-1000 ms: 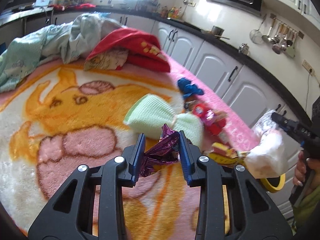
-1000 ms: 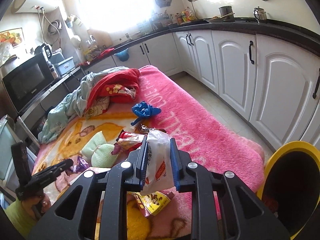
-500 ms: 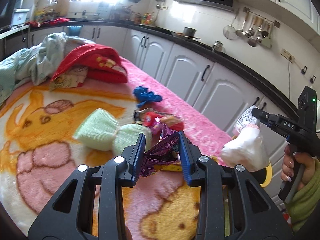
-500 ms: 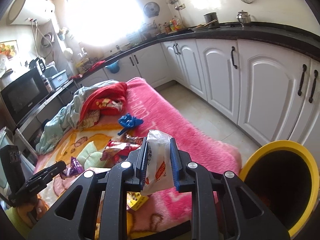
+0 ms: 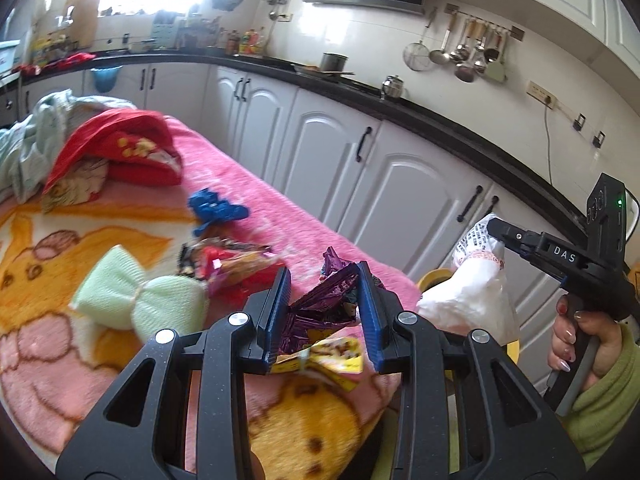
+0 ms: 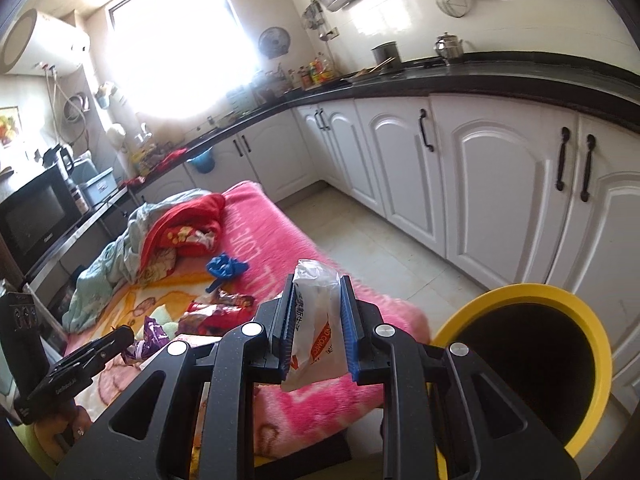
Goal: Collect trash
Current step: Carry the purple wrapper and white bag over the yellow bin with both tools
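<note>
My left gripper (image 5: pixel 323 280) is shut on a crumpled purple foil wrapper (image 5: pixel 324 300), held above the pink blanket's near corner. My right gripper (image 6: pixel 315 286) is shut on a white plastic bag (image 6: pixel 316 320) with red print; the left wrist view shows that same white bag (image 5: pixel 468 292) hanging from the right gripper at the right. A yellow-rimmed bin (image 6: pixel 532 364) with a dark inside stands on the floor just right of the right gripper. On the blanket lie a yellow snack packet (image 5: pixel 324 358), red snack wrappers (image 5: pixel 228 264) and a blue crumpled bag (image 5: pixel 214 208).
The blanket (image 5: pixel 80 360) also carries a pale green knitted bow (image 5: pixel 136 300), a red cushion (image 5: pixel 120 148) and light bedding (image 6: pixel 112 256). White cabinets (image 6: pixel 480 184) under a black counter line the right. Tiled floor (image 6: pixel 380 256) runs between bed and cabinets. A microwave (image 6: pixel 32 212) stands far left.
Both grippers have swung right, away from the blanket's middle toward the cabinets and the bin, each keeping its load. The yellow bin now shows larger beside the right gripper.
</note>
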Demonstrator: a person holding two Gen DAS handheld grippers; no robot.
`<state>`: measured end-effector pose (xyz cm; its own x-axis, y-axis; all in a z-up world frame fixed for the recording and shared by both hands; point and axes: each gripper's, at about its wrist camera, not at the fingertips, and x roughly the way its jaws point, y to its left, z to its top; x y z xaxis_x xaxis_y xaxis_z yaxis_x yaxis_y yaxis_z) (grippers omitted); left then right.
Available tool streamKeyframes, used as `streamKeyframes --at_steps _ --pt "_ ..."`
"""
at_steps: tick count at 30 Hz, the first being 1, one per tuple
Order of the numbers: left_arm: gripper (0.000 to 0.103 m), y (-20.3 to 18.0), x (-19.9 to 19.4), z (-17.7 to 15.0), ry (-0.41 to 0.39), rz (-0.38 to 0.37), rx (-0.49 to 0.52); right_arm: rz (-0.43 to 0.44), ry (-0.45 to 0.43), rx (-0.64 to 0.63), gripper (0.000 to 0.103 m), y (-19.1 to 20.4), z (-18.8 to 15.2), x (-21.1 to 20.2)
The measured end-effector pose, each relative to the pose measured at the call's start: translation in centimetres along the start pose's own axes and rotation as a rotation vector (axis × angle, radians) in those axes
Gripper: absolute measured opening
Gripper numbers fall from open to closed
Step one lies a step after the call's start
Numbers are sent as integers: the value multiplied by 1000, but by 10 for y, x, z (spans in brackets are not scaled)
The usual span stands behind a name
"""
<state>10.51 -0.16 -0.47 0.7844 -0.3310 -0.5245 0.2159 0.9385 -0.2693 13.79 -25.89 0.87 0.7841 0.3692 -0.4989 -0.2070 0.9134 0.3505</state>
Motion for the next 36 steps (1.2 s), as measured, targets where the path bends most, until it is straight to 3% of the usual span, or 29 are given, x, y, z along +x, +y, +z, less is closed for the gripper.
streamKeyframes --at_steps 36 --pt "26 -126 84 5 85 -199 171 -278 -159 232 20 -142 -10 -75"
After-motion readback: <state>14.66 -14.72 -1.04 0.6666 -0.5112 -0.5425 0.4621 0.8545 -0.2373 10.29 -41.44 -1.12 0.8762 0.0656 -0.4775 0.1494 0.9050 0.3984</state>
